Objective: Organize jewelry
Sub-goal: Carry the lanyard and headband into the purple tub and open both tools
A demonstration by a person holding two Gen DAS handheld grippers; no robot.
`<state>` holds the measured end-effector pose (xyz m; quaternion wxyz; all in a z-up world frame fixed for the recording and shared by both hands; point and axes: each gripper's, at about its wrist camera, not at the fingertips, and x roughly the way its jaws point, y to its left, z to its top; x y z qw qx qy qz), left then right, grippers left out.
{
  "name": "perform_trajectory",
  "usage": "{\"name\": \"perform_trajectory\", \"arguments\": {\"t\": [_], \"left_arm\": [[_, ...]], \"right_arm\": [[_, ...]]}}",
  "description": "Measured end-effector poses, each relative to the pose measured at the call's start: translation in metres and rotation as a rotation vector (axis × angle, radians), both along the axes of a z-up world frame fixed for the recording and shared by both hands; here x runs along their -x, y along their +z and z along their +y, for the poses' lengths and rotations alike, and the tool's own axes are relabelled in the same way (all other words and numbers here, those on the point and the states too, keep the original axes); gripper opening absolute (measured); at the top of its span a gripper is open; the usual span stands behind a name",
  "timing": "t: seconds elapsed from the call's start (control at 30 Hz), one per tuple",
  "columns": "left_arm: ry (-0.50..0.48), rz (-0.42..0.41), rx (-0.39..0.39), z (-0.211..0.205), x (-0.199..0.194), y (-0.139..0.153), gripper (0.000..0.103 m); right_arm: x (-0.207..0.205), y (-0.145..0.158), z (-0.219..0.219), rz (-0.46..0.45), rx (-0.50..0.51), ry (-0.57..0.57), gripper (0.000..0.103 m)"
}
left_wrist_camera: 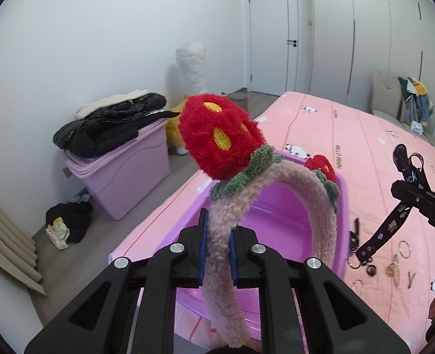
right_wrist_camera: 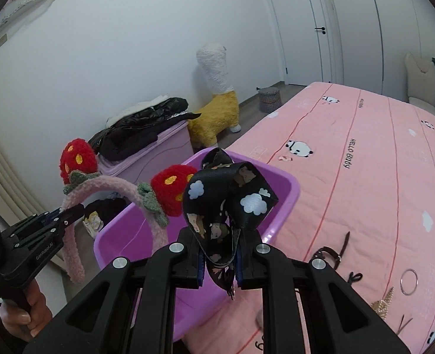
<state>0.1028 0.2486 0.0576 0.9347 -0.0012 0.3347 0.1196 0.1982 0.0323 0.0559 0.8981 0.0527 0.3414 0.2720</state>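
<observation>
While both grippers hang over the bed, each one's got something pinched. The left gripper (left_wrist_camera: pixel 219 253) is clamped on a fuzzy pink headband (left_wrist_camera: pixel 279 188) with two red strawberry pom-poms (left_wrist_camera: pixel 220 135), held up over the near edge of the purple tub (left_wrist_camera: pixel 279 230). The right gripper (right_wrist_camera: pixel 219 261) is squeezed on a black strap (right_wrist_camera: pixel 232 194) printed with clouds and little cartoon figures, bunched up just above that same tub. Off to the right on the pink bedspread (right_wrist_camera: pixel 365 159) there's loose stuff: one silver ring hoop (right_wrist_camera: pixel 409 281), one gold claw clip (left_wrist_camera: pixel 394 270), a brown watch strap thing (right_wrist_camera: pixel 331 253). Farther back left, one lilac storage bin (left_wrist_camera: pixel 120 177) has a black jacket (left_wrist_camera: pixel 111 124) piled on top, then one yellow alpaca plush (right_wrist_camera: pixel 217 118) by the wall.
</observation>
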Motion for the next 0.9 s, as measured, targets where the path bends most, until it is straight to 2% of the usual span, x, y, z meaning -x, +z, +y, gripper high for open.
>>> {"name": "perform_trajectory", "arguments": {"t": [0.17,0.37,0.53,0.67,0.73,0.77,0.8,0.83,0.87,0.9], "left_arm": [[0.037,0.06,-0.009,0.012,-0.016,-0.027,0.013],[0.038,0.132,-0.017,0.016,-0.036,-0.056,0.013],[0.037,0.173,-0.055,0.012,-0.052,-0.073,0.014],[0.038,0.2,-0.065,0.008,-0.058,-0.081,0.021],[0.04,0.213,-0.061,0.007,-0.061,-0.084,0.032],[0.042,0.211,-0.065,0.005,-0.06,-0.084,0.05],[0.044,0.204,-0.075,0.004,-0.059,-0.083,0.071],[0.046,0.186,-0.088,0.003,-0.057,-0.08,0.078],[0.05,0.167,-0.099,0.002,-0.055,-0.077,0.088],[0.054,0.148,-0.109,0.002,-0.052,-0.073,0.092]], "right_arm": [[-0.027,-0.017,0.047,0.047,0.04,0.068,0.015],[-0.052,-0.043,0.084,0.105,0.095,0.11,0.014],[-0.069,-0.064,0.097,0.164,0.136,0.112,0.014],[-0.084,-0.078,0.102,0.217,0.163,0.102,0.014],[-0.09,-0.084,0.103,0.247,0.188,0.105,0.015],[-0.091,-0.086,0.104,0.257,0.2,0.1,0.026],[-0.093,-0.088,0.104,0.267,0.214,0.09,0.054],[-0.094,-0.088,0.104,0.27,0.224,0.077,0.066],[-0.093,-0.088,0.102,0.262,0.222,0.069,0.07],[-0.092,-0.086,0.1,0.246,0.219,0.059,0.07]]}}
